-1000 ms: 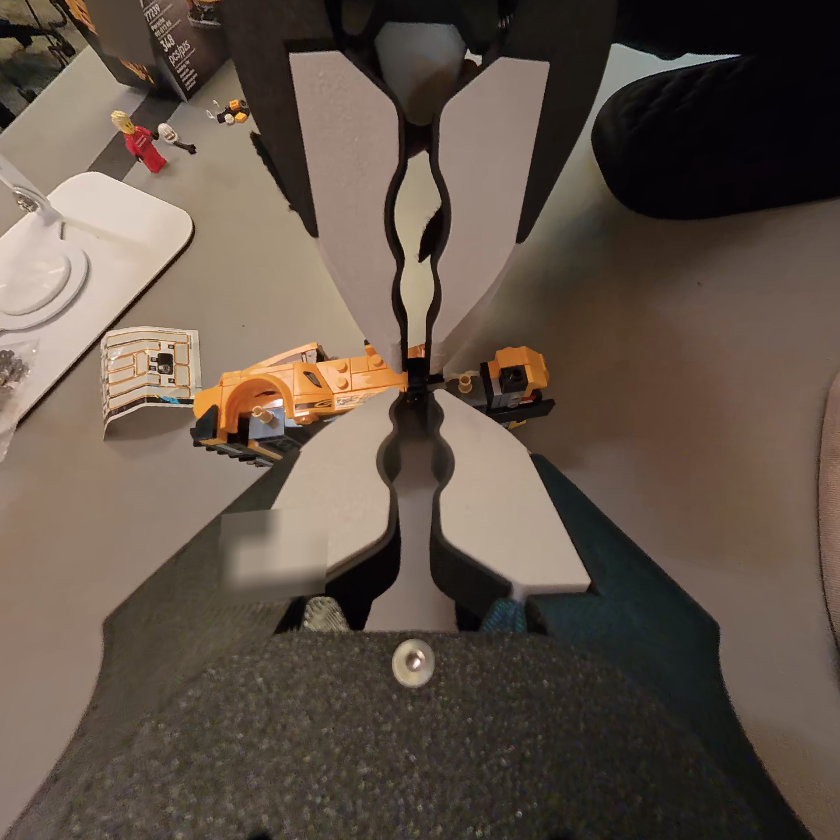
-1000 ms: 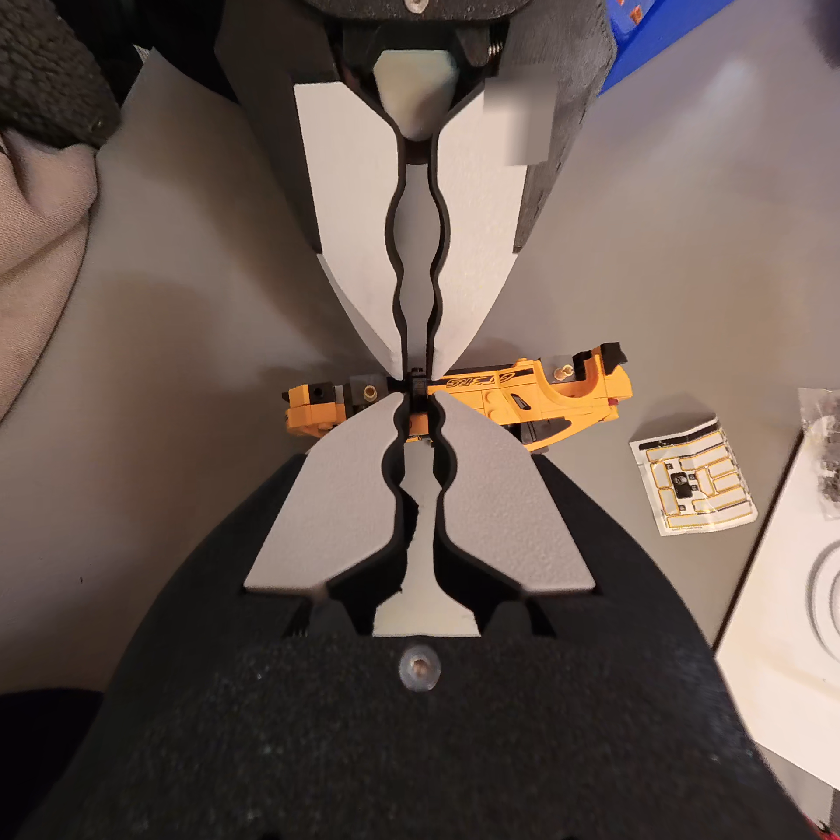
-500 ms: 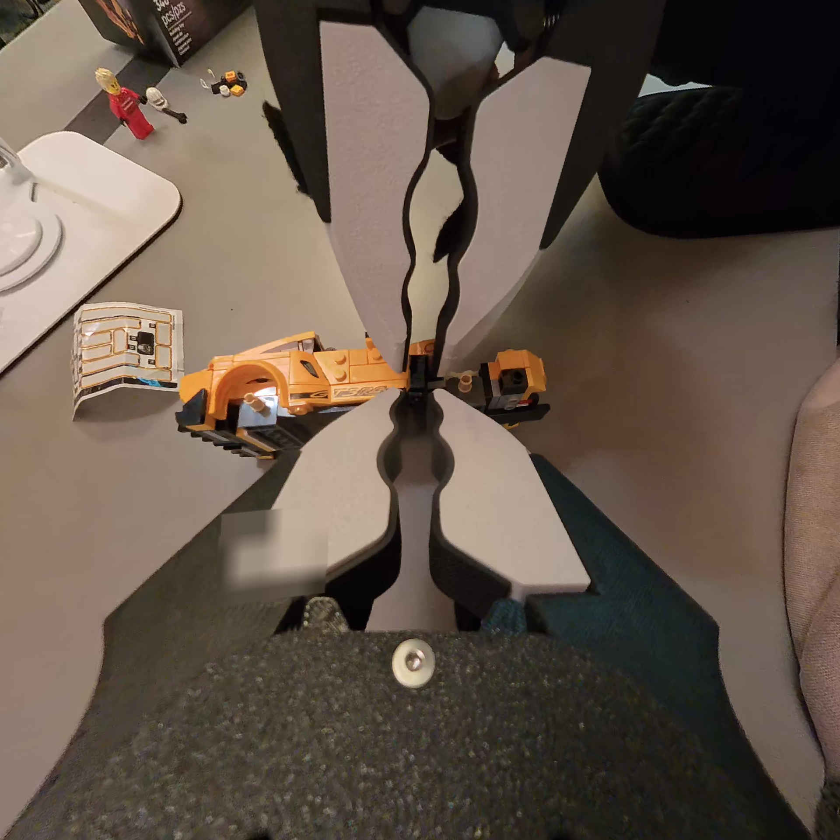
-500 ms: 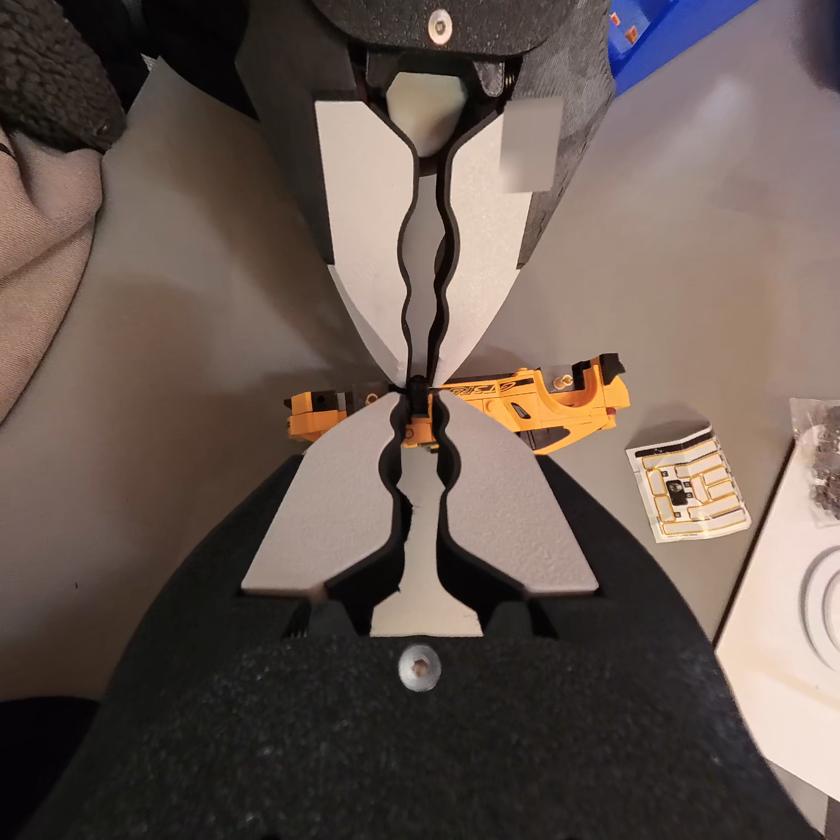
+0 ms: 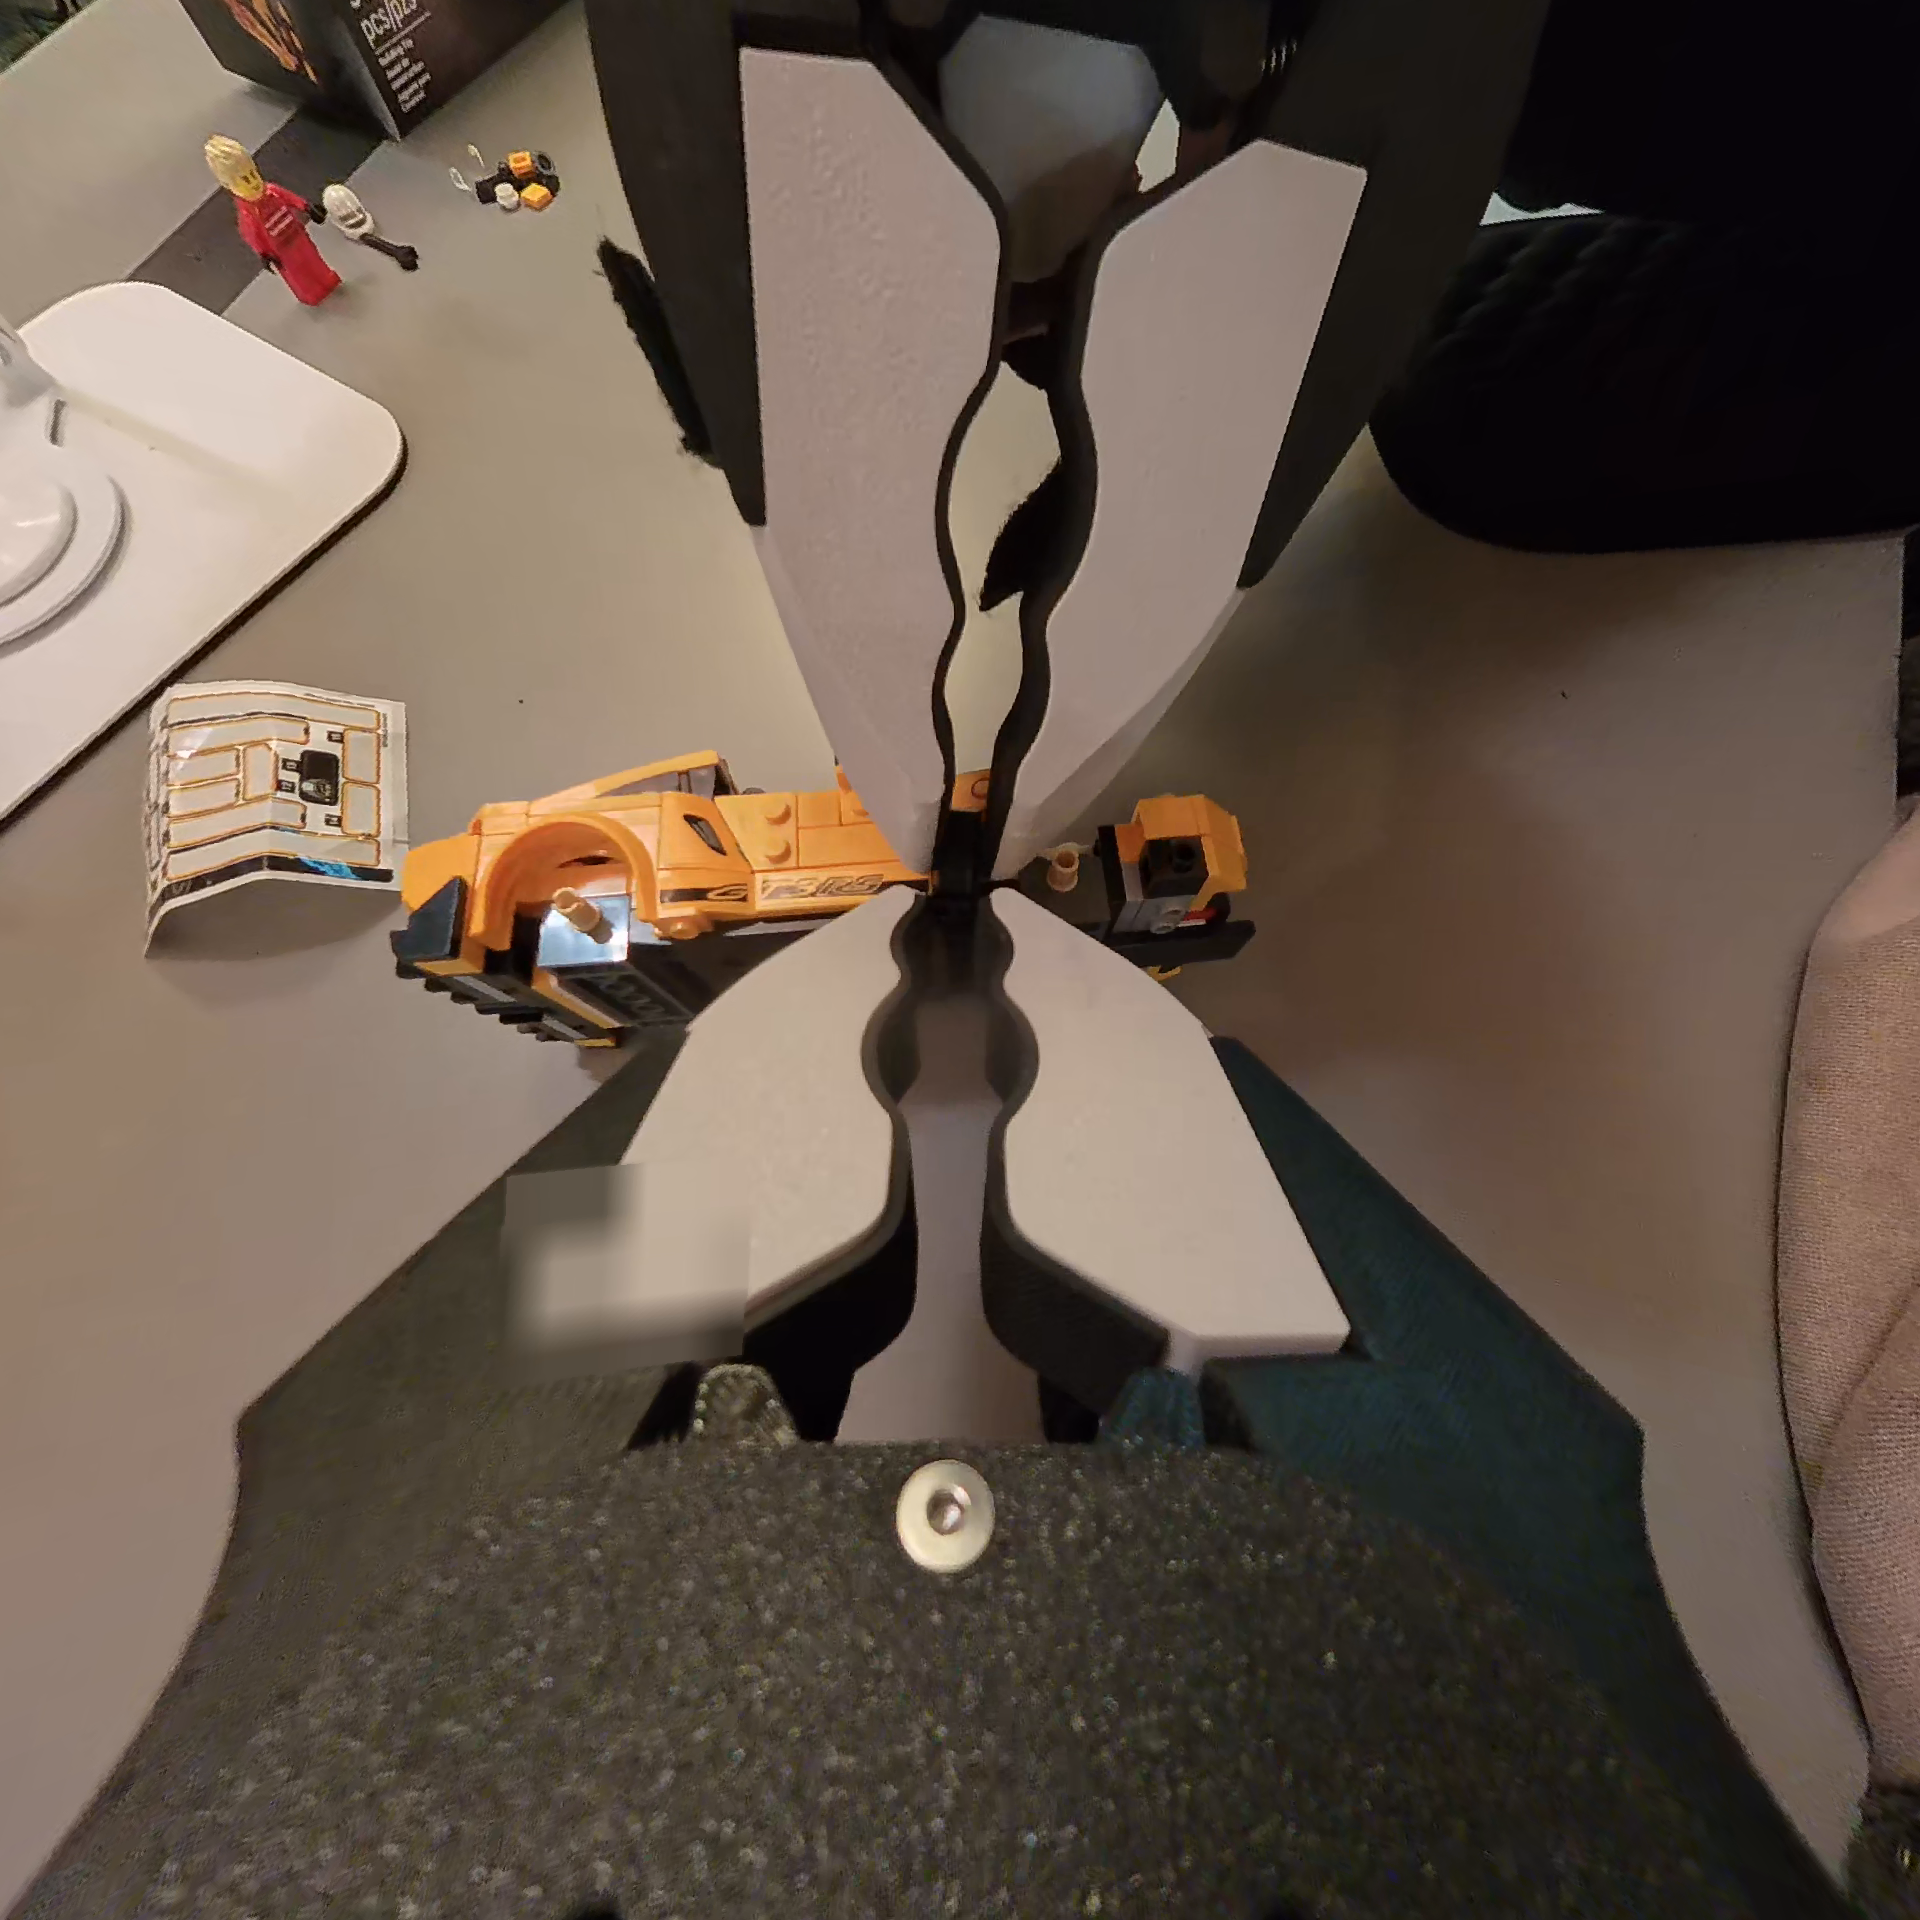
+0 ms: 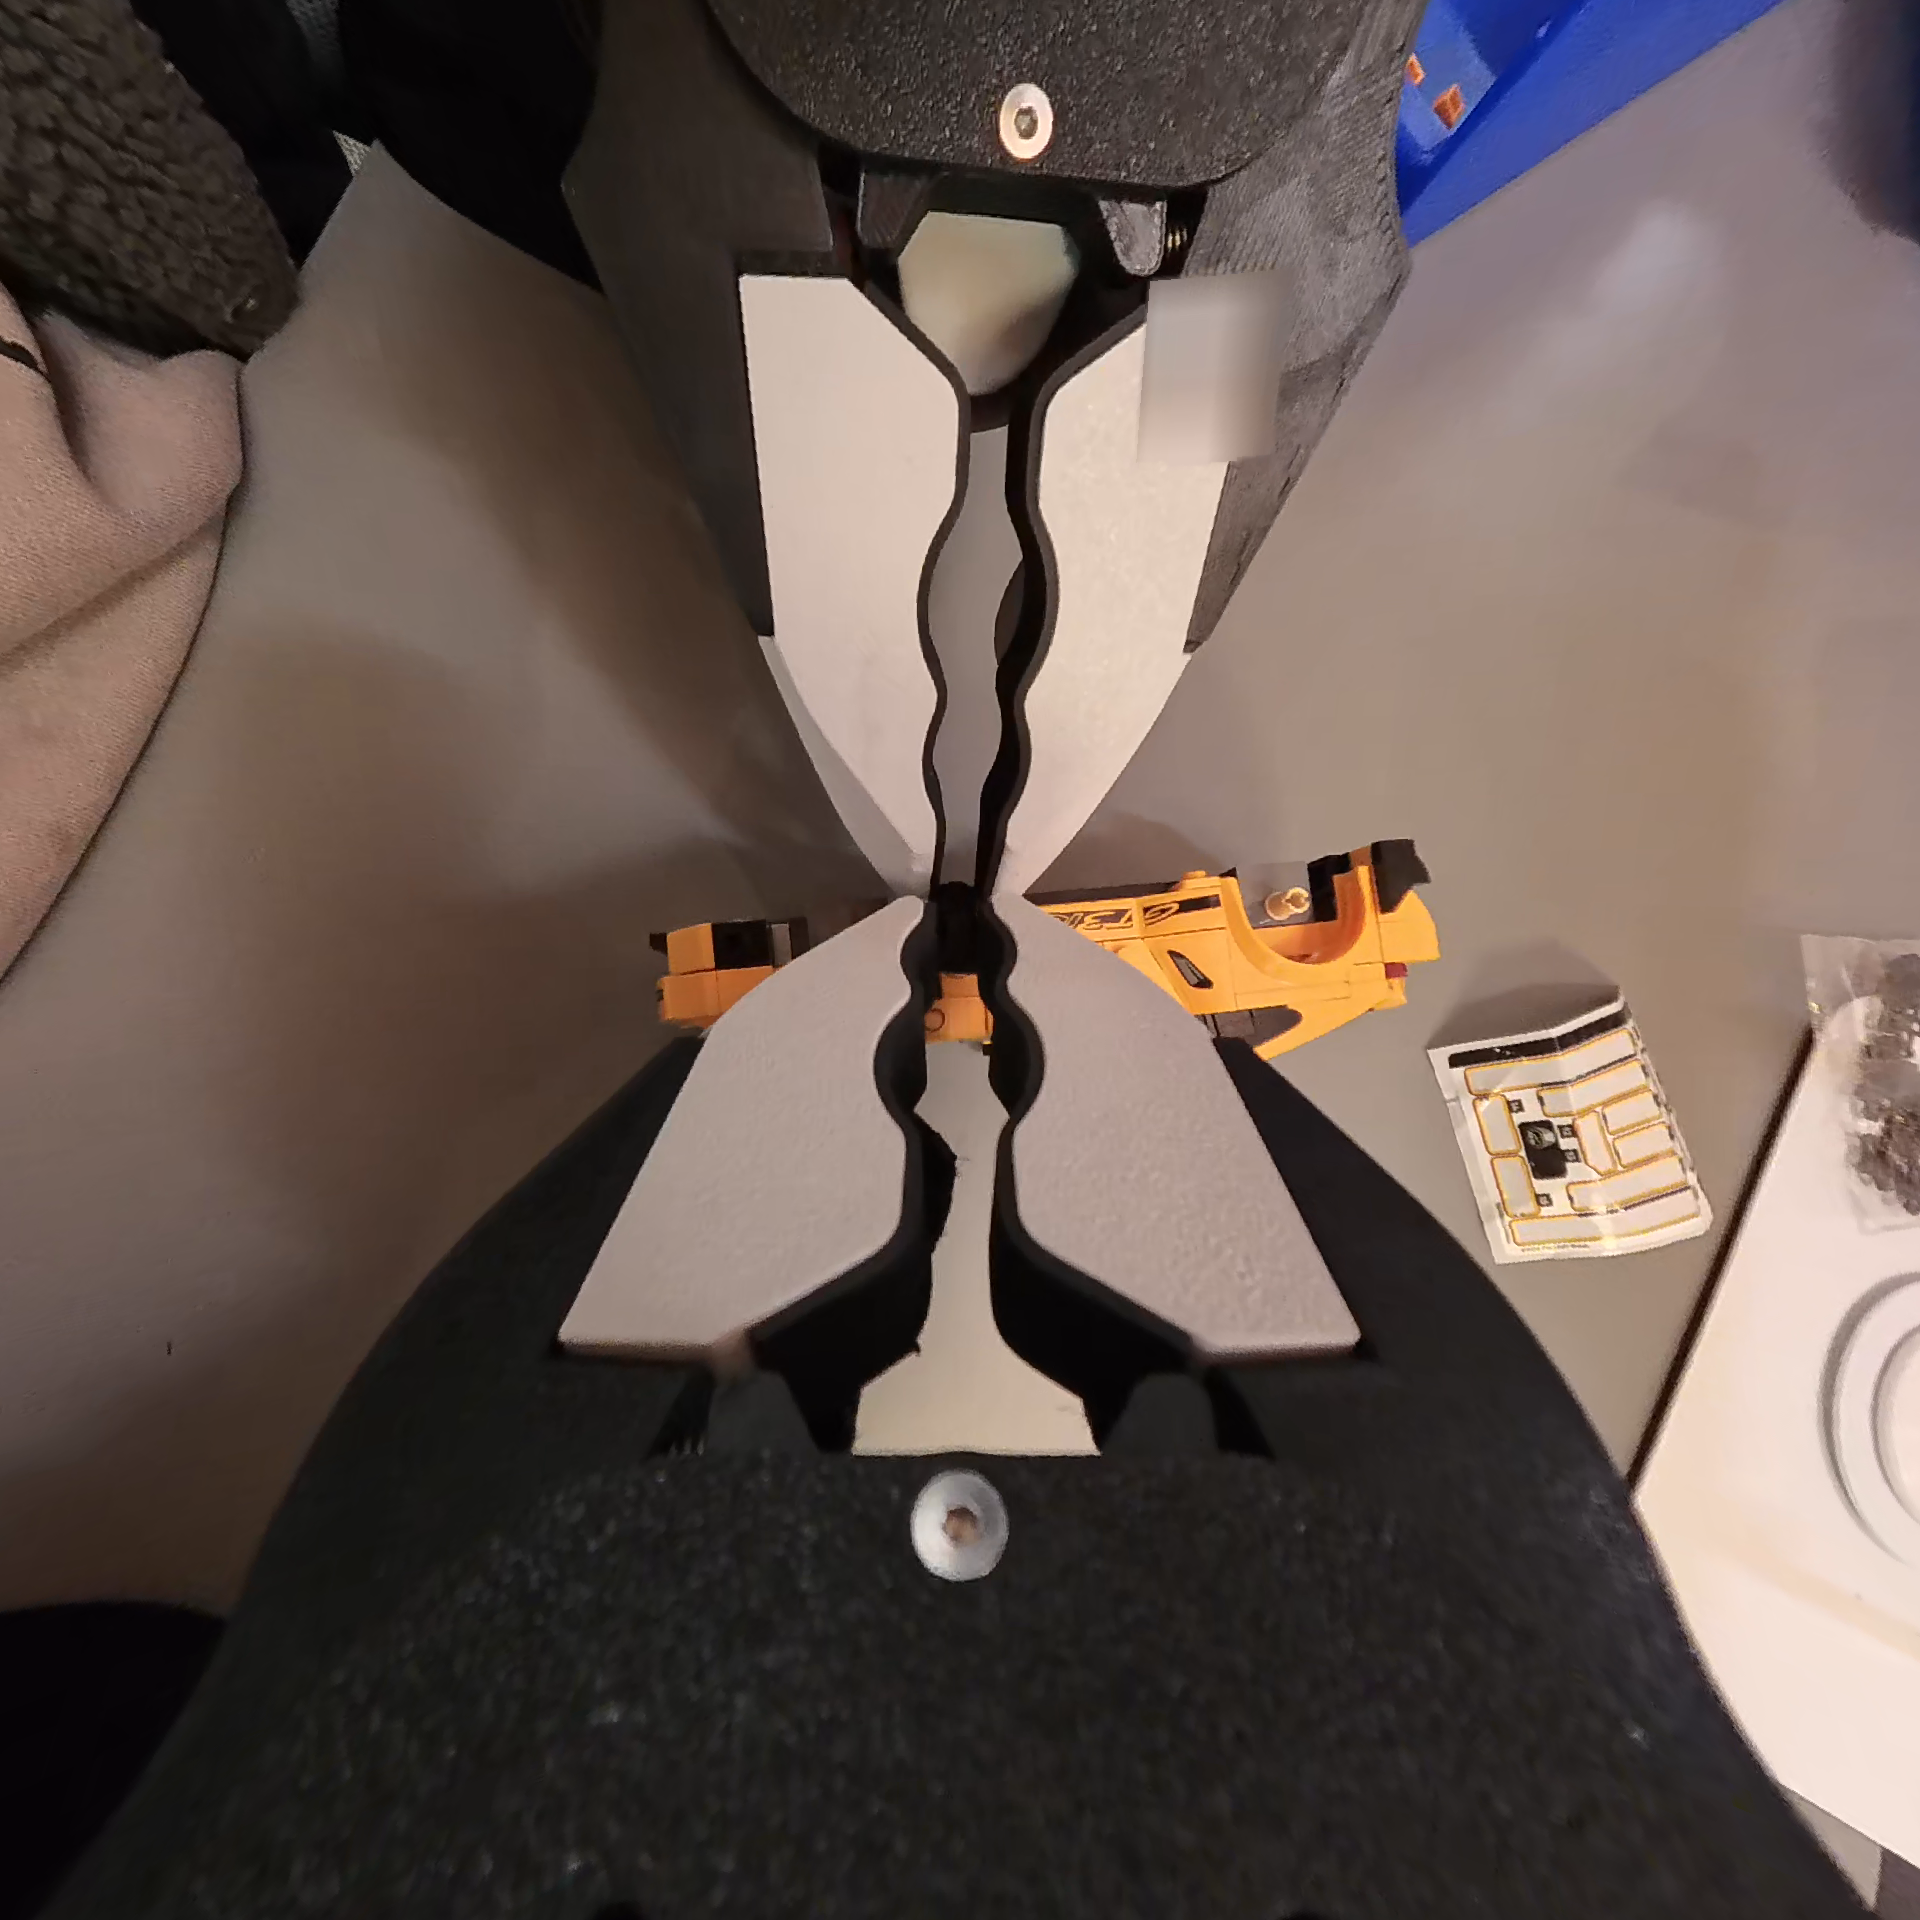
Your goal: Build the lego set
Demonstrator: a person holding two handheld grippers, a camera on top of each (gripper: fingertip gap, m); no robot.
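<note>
- orange lego car (image 5: pixel 665 873), partly built, lies on its side on the grey table (image 5: pixel 1455 883); landmark for all entries below.
- left gripper (image 5: pixel 961 904): jaws drawn narrow, tips pinched on a small black piece at the car's mid-body; grey fingers (image 5: pixel 790 1101) reach in from the near side.
- right gripper (image 6: pixel 961 914): jaws likewise narrow, tips meeting the left gripper's tips on the same black piece at the car's middle, from the opposite side.
- the car's wheel-arch end (image 6: pixel 1299 935) projects to one side of the paired grippers, its short black-and-orange end (image 6: pixel 717 961) to the other.
- sticker sheet (image 5: pixel 275 800), white with yellow outlines, flat on the table just beside the wheel-arch end, apart from the car.
- white board (image 5: pixel 197 457), rounded corner, beyond the sticker sheet from the car.
- minifigure (image 5: pixel 272 234), red suit, standing, well apart from the car, past the board.
- small loose parts (image 5: pixel 514 182), near the minifigure.
- dark box (image 5: pixel 343 52), at the table edge behind the minifigure.
- clear bag of dark small parts (image 6: pixel 1881 1081), resting on the white board, past the sticker sheet.
- blue bin (image 6: pixel 1538 94), well apart from the car, behind the left gripper.
</note>
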